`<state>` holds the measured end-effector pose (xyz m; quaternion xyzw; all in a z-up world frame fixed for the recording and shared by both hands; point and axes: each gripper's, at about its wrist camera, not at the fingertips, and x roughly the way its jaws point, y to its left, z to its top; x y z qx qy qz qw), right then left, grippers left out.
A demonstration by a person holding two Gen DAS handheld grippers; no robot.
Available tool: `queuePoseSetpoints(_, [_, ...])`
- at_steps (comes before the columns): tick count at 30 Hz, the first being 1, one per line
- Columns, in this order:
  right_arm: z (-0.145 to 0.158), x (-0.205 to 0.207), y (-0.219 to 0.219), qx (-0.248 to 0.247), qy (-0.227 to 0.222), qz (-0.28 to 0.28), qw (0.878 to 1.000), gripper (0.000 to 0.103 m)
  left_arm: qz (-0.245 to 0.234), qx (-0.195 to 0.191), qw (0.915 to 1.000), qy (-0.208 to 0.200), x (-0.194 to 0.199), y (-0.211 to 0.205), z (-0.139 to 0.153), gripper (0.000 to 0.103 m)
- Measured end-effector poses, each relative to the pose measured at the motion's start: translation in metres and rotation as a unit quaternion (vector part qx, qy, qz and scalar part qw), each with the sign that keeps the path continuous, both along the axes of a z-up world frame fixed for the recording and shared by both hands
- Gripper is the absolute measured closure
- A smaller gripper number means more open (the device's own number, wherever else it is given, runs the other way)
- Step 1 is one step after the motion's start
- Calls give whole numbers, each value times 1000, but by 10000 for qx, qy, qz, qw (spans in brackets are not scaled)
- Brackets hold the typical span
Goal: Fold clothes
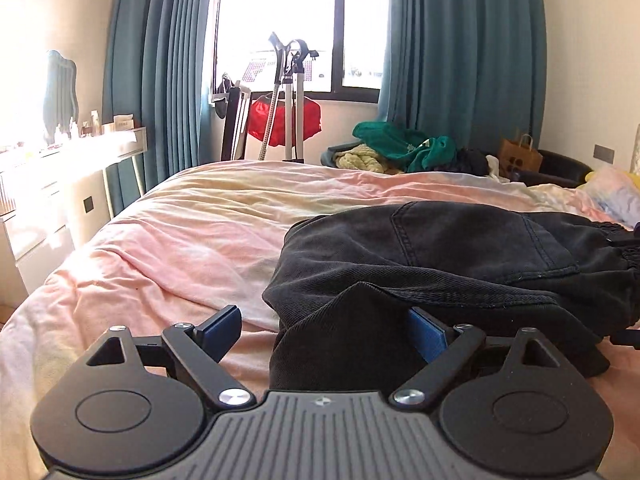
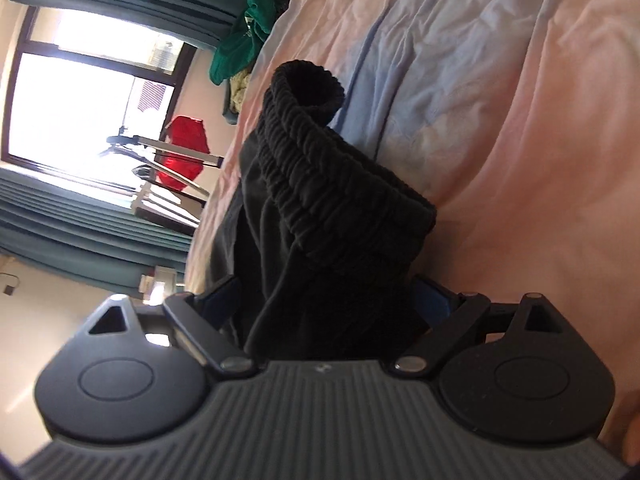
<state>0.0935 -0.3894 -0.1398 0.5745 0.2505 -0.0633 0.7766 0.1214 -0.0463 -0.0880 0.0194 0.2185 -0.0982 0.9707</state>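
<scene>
Left hand-held gripper [image 1: 322, 334]: jaws stand wide, released. A fold of the black trousers [image 1: 440, 264] lies between them, resting against the right-side blue pad, while the left-side pad has bare bedspread [image 1: 168, 240] beside it; nothing is pinched. Right hand-held gripper [image 2: 328, 312]: rolled well onto its side, with black cloth bunched between its jaws. From this view it cannot be told whether the pads press on the cloth or merely flank it.

Task's thing: the trousers sit on the bed directly ahead of both grippers, touching them, heaped rather than flat. The elastic waistband [image 2: 340, 184] rises just ahead of the right gripper, curling over at its far end.

Step in hand, as judged: an early fold, perhaps bringing one half over the other, with the left end just let down. The garment looks lumpy, so the fold seems unfinished.

Next move likely calls for a fresh grip on a clean edge by the left gripper, then a flattening pull, both ends kept level.

Materials:
- Trousers: heavy black twill, denim-like, with a stitched patch pocket [image 1: 484, 240] facing up; stiff enough to hold ridges.
- Waistband: tightly gathered and ribbed.
- Bedspread: soft, rumpled, pastel pink, yellow and blue; it may drag along with the cloth.
- Beyond the bed's far edge: a pile of green clothing [image 1: 404, 144].
</scene>
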Motion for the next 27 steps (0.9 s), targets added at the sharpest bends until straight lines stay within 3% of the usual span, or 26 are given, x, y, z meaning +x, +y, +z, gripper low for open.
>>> queuePoseSetpoints(4, [2,18,12,-674,200,-124,9974,11,-56,-36,9999,-91,7,-2,-1,12])
queuePoseSetpoints(9, [1,49,15,-1281,462,-289,9903,44,-21,-265,9996,-66,10,2,-1,12])
queuePoseSetpoints(10, [5,53,14,-1407,403,-335,9887,58,-5,-322,9995,-60,9,4,-1,12])
queuePoseSetpoints(11, [11,57,15,-1585,344,-349,9861,65,4,-415,9991,-34,9,8,0,12])
queuePoseSetpoints(13, [30,66,22,-2067,112,-266,9780,73,36,-685,9976,50,10,17,2,11])
queuePoseSetpoints(16, [70,75,33,-2761,-853,-29,9573,77,58,-947,9955,-48,6,31,7,10])
queuePoseSetpoints(18, [88,76,32,-2859,-1294,26,9495,78,3,-929,9956,-126,5,33,13,9])
queuePoseSetpoints(20, [89,75,25,-2929,-1365,48,9463,78,-50,-890,9958,-206,3,34,17,9])
queuePoseSetpoints(23, [59,73,14,-3030,-776,156,9497,77,-68,-794,9963,-333,1,31,20,9])
queuePoseSetpoints(26, [18,77,12,-2638,236,155,9642,73,-198,-664,9968,-390,2,26,23,9])
queuePoseSetpoints(27, [12,76,15,-2602,380,126,9647,73,-251,-598,9970,-412,2,24,24,9])
